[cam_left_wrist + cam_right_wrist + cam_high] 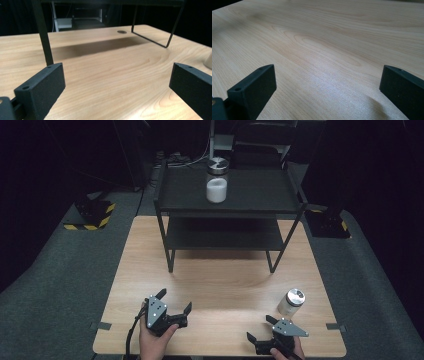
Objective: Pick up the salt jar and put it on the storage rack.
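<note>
My left gripper [175, 301] rests near the front left of the wooden table [220, 280], held in a hand, open with nothing between its jaws. In its own view the left gripper [117, 75] faces the black shelf rack [45, 40] across bare wood. My right gripper [260, 328] sits at the front right, also open and empty; the right gripper [328, 75] looks across bare tabletop. A small jar with a silver lid [291, 302] stands on the table just beyond the right gripper. A taller clear jar with white contents [216, 182] stands on the rack's top shelf.
The black two-tier rack [227, 207] occupies the far half of the table, its thin legs [172, 32] reaching the wood. The small jar's edge [208, 60] shows at the far right of the left gripper view. Grey floor and yellow-black marked bases [92, 217] surround the table.
</note>
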`<state>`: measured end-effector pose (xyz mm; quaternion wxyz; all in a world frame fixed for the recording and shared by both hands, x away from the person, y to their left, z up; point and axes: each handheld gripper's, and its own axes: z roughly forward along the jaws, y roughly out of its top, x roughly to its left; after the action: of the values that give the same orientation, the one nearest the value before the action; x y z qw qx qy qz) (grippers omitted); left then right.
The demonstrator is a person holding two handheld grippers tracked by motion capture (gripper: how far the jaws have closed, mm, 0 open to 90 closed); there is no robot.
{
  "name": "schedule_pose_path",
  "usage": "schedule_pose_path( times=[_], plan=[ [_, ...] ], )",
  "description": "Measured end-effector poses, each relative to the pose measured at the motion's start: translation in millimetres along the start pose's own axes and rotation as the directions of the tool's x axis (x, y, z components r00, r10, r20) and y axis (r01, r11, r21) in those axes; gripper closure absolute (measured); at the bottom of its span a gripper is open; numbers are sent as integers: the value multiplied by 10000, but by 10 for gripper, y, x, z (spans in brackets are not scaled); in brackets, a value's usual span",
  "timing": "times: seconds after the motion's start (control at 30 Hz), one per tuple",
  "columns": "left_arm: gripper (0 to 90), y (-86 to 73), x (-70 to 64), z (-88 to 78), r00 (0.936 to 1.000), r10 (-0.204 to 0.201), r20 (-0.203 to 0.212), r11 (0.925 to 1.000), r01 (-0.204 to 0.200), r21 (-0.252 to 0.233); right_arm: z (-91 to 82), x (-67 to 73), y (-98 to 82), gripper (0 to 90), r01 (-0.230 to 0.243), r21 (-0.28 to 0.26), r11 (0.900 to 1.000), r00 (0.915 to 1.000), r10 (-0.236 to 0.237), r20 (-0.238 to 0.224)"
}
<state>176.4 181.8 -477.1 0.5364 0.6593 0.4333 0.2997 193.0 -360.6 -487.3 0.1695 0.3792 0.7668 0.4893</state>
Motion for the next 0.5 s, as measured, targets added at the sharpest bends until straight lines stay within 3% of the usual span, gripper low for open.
schedule_pose_path(
  times=[0.27,0.43,0.5],
  plan=[
    [5,-100,31,3,9997,-237,-4,9961,236,853,-2,0,-4,2,1,-21,10000,10000,-1,6],
    [5,-120,49,21,9993,-281,258,9901,243,1383,-4,5,-11,2,-66,-42,10000,10000,67,67],
    [6,-125,46,18,9993,-248,269,9907,209,1344,-2,4,-9,2,-84,-33,10000,9999,85,71]
  ],
)
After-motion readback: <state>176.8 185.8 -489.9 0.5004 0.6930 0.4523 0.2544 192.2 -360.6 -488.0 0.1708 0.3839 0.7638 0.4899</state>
